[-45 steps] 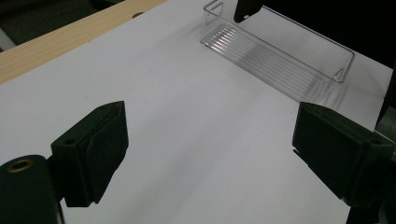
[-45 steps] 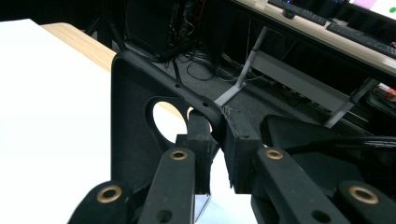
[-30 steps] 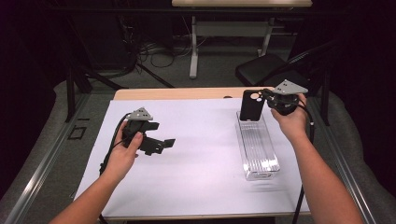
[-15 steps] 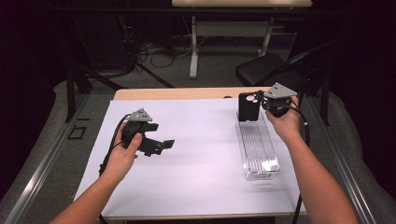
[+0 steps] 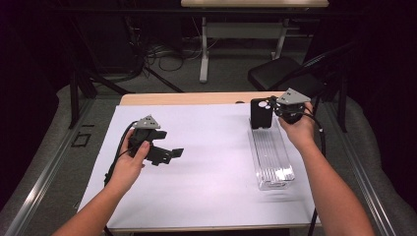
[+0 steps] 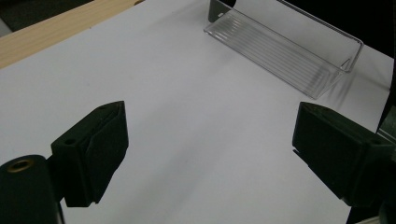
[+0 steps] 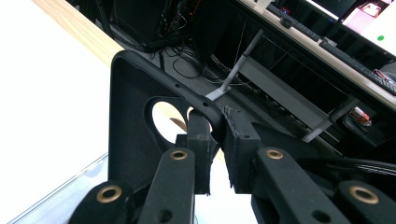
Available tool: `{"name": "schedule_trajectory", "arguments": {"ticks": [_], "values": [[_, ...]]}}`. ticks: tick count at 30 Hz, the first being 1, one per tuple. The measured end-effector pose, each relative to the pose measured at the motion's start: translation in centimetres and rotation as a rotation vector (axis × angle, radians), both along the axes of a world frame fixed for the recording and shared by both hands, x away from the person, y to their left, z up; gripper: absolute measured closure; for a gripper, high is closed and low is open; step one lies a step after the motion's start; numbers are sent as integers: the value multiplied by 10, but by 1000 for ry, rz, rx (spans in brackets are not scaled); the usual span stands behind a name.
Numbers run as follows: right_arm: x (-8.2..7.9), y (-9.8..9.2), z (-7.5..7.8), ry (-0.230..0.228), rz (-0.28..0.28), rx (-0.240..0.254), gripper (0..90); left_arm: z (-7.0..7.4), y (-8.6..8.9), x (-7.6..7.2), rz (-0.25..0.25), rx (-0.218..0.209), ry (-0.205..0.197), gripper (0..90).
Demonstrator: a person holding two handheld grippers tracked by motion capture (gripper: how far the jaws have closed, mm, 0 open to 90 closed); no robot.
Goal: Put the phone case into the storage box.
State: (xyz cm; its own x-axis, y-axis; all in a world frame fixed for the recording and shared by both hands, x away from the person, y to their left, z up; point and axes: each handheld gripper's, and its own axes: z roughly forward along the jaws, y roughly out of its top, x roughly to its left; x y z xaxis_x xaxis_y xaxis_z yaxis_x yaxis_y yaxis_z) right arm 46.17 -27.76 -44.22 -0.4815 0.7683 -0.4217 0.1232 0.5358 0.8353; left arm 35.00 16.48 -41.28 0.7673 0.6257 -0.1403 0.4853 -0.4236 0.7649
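Observation:
A black phone case (image 5: 259, 115) with a round camera cut-out stands upright at the far end of a clear ribbed plastic tray (image 5: 270, 152). My right gripper (image 5: 273, 105) is shut on the case's top right rim. In the right gripper view both pads of the right gripper (image 7: 217, 126) pinch the thin edge of the case (image 7: 130, 121). My left gripper (image 5: 172, 153) hovers low over the white sheet at the left, open and pointing right. In the left gripper view its jaws (image 6: 210, 140) stand wide apart with nothing between them, and the tray (image 6: 280, 46) lies beyond.
A white sheet (image 5: 206, 187) covers most of the wooden table (image 5: 187, 98). Beyond the table are a dark floor with cables (image 5: 147, 54), a white desk leg (image 5: 204, 49) and a black chair (image 5: 280, 73) at the back right.
My right hand has shifted slightly left with the case held in its jaws. The left hand and its gripper have stayed put.

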Motion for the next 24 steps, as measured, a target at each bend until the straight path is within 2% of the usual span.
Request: {"name": "schedule_trajectory", "arguments": {"ticks": [2,3,4,14,19,24], "values": [[0,0,0,0,0,0,820,0,1,0,2,-1,1,112],[0,0,-8,7,6,-4,820,0,1,0,2,-1,1,112],[-1,-3,-11,1,-2,16,819,0,1,1,3,2,1,112],[-5,-4,-8,-18,17,24,820,0,-1,1,0,0,1,112],[-4,-4,-11,-13,11,9,819,1,-1,1,0,3,0,112],[-3,-7,-12,-14,12,15,819,1,2,1,9,-2,0,112]]}}
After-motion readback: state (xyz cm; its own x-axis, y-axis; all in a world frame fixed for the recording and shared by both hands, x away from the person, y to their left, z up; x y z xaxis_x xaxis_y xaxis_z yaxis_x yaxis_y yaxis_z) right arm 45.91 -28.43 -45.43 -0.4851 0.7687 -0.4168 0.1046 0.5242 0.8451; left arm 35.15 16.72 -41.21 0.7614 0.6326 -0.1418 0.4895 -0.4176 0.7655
